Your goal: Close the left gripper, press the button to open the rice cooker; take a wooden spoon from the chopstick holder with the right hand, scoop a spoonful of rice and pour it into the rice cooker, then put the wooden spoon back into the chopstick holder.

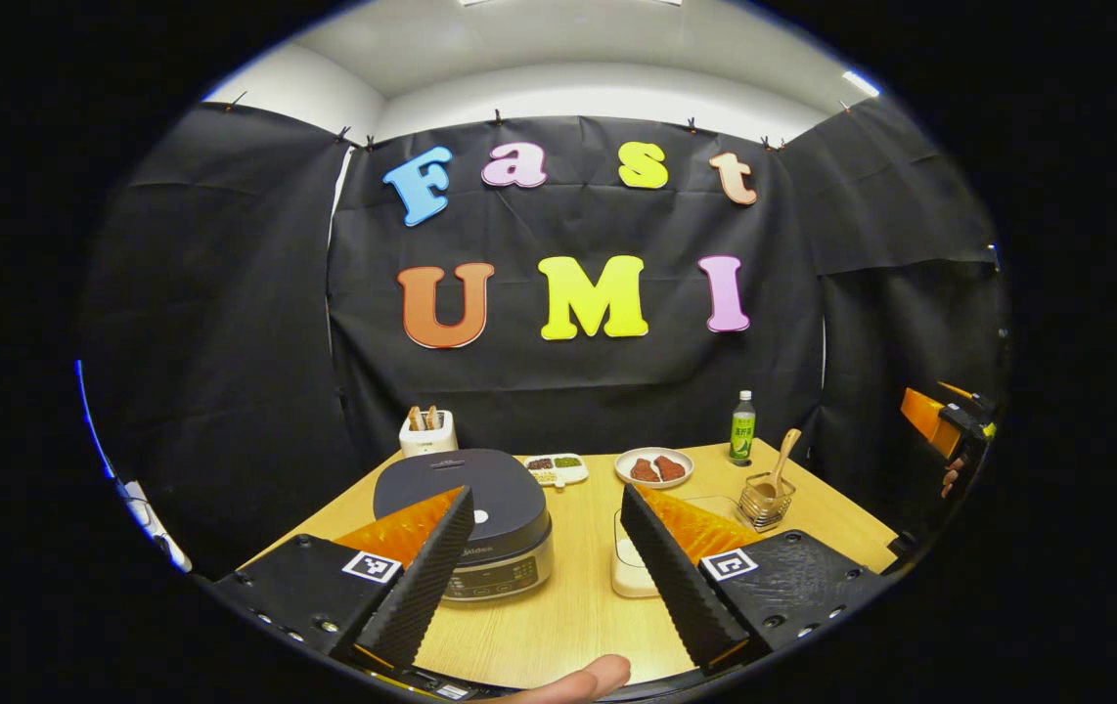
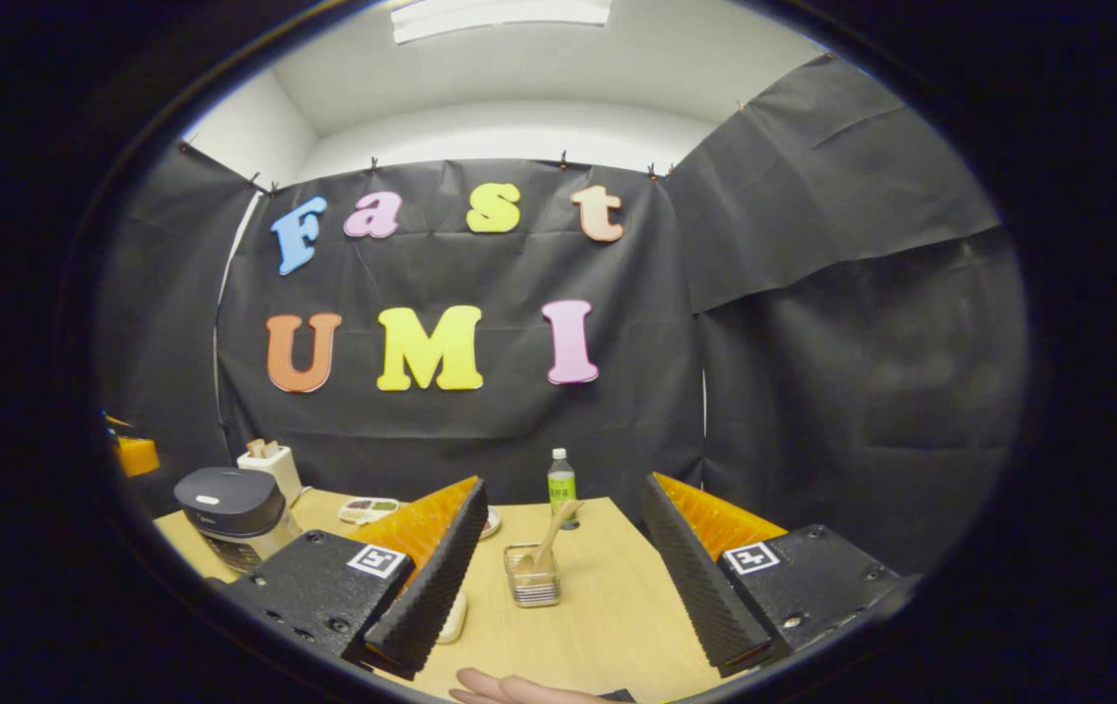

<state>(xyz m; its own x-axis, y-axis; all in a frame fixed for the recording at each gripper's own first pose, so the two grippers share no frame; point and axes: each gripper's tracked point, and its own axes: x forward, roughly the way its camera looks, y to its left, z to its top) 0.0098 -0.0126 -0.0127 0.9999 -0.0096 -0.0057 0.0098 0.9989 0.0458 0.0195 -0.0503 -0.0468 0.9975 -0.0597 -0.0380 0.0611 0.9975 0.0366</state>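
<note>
A closed rice cooker (image 1: 480, 518) with a dark lid stands on the wooden table (image 1: 568, 606), just ahead of my left gripper (image 1: 547, 492), whose jaws are wide apart and hold nothing. A wire chopstick holder (image 1: 766, 501) with a wooden spoon (image 1: 781, 460) standing in it sits to the right. A pale rice container (image 1: 629, 572) is partly hidden behind one finger. In the right gripper view, my right gripper (image 2: 563, 484) is open and hovers short of the holder (image 2: 531, 577) and spoon (image 2: 551, 538). The cooker (image 2: 231, 508) stands at far left.
Along the back of the table stand a toaster (image 1: 428, 430), a small divided dish (image 1: 556, 467), a plate of meat (image 1: 653, 467) and a green bottle (image 1: 742, 428). The other gripper (image 1: 945, 420) and a hand show at the far right. A thumb (image 1: 578, 680) shows below.
</note>
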